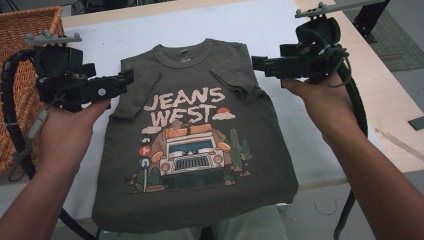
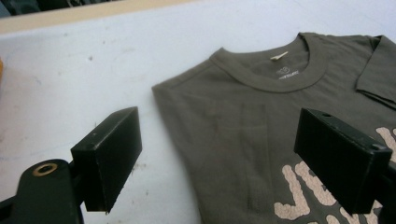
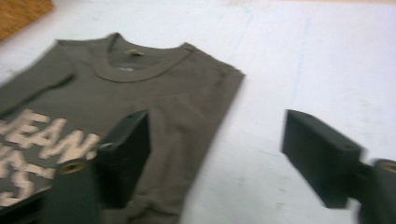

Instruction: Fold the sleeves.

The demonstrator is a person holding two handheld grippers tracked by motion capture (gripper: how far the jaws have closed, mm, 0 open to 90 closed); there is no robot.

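Above the olive T-shirt [image 1: 200,125], left tool [image 1: 127,80] and right tool [image 1: 257,64] hover level, jaws spread wide and empty

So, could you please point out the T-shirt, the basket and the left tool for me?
T-shirt [image 1: 200,125]: high view, on the printed chest.
Basket [image 1: 22,30]: high view, on its woven wall at the table's left edge.
Left tool [image 1: 131,80]: high view, between its open jaw tips beside the folded sleeve.
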